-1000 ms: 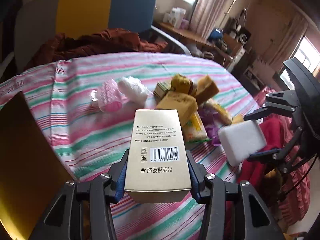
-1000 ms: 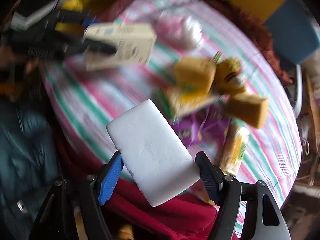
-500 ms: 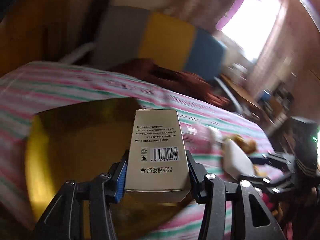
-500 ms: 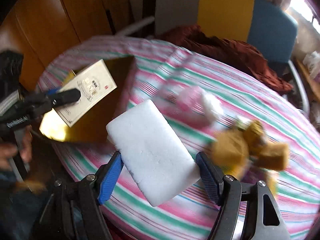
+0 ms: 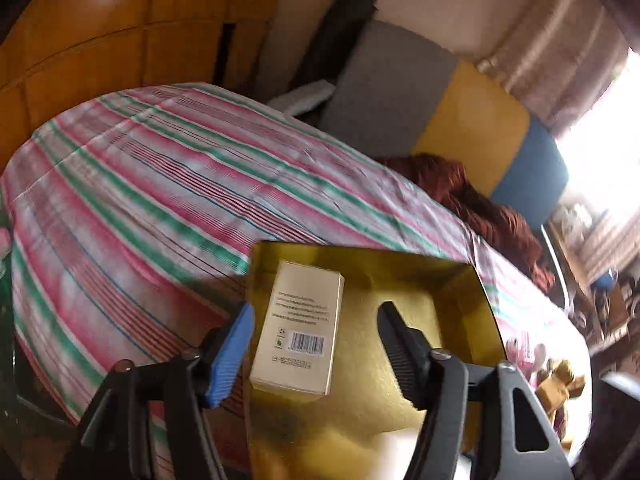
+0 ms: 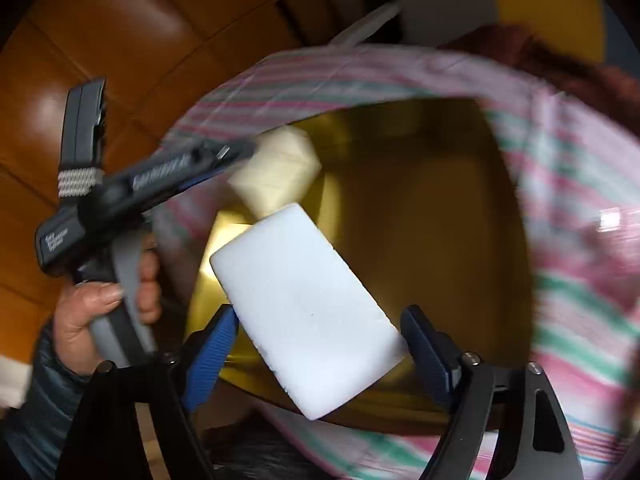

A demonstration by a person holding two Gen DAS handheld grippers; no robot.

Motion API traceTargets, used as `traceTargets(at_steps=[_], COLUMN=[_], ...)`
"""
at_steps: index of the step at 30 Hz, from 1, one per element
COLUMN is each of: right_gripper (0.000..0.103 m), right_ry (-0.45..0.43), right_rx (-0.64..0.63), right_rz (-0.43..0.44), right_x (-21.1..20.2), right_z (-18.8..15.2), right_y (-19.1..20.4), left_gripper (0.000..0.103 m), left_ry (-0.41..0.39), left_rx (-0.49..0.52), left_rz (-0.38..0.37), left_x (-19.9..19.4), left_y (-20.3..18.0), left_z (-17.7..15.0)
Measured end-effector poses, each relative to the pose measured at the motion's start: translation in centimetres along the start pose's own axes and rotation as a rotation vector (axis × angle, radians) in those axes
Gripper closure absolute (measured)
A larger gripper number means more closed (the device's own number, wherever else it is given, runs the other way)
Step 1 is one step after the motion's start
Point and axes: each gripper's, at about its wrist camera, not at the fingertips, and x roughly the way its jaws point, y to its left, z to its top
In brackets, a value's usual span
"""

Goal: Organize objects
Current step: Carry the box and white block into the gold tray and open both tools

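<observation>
My left gripper (image 5: 316, 348) hangs over a gold tray (image 5: 420, 280) with its jaws opening. The cream box with a barcode (image 5: 300, 328) lies loose between them, clear of both pads, resting on the tray. In the right wrist view that box (image 6: 280, 172) is beside the left gripper's fingertips (image 6: 236, 152), and a hand (image 6: 104, 312) grips its handle. My right gripper (image 6: 316, 352) is above the gold tray (image 6: 440, 220) too, its jaws opening. A white foam block (image 6: 308, 308) still sits between them, and the pads are just coming off it.
The tray lies near the edge of a round table under a pink and green striped cloth (image 5: 160, 200). Behind stand a grey, yellow and blue chair (image 5: 460, 120), a brown cloth (image 5: 480, 200) and wooden cabinets (image 5: 100, 40). Yellow toys (image 5: 560, 380) lie far right.
Both grippers swung from the pile of objects to above the gold tray. The left jaws spread and let the cream box go. The right jaws widened around the foam block.
</observation>
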Motion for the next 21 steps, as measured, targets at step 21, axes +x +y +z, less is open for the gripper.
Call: traceTargets(at_steps=[21], right_gripper=[0.000], right_ry=[-0.284], right_rx=[-0.316], right_rz=[-0.390], right_x=[-0.9], right_z=[-5.8], right_y=[6.5], left_gripper=[0.036], left_ry=[-0.146], left_rx=[0.112], left_rz=[0.199], left_x=[-7.3], left_y=[-1.8], left_z=[-7.4])
